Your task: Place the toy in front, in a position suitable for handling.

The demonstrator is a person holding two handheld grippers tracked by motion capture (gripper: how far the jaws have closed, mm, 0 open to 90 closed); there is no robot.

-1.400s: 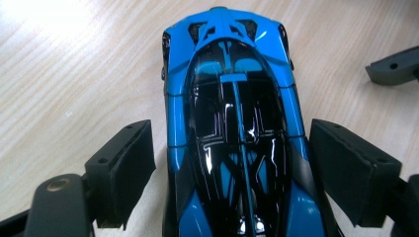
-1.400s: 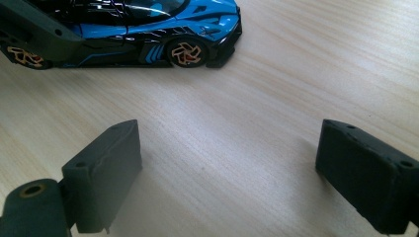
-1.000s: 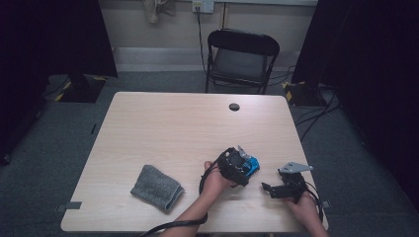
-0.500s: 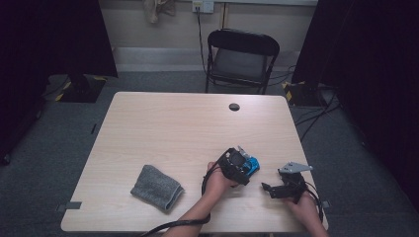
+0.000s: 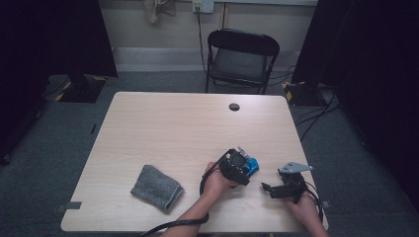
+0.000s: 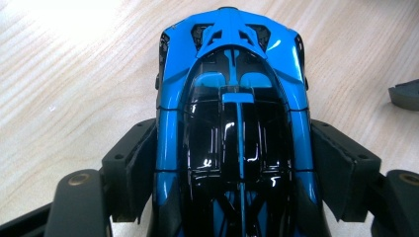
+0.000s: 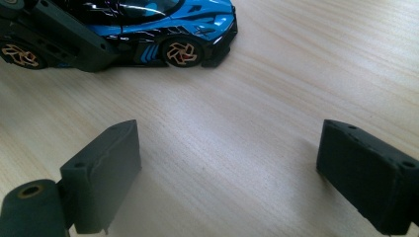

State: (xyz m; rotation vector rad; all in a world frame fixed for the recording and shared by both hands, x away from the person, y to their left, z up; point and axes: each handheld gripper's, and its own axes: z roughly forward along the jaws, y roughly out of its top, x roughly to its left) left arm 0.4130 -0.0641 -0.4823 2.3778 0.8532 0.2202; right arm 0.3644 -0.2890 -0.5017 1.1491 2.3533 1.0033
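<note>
While the left claw straddles it, the toy car points lengthwise away.

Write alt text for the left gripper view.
A blue and black toy car, seen from above, sits on a light wood table between the two black jaws of the left claw, which have just been closing on its sides.

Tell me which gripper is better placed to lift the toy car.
Left. The left gripper already straddles the blue toy car, its jaws just closing on its sides. The right gripper stands open over bare table.
</note>
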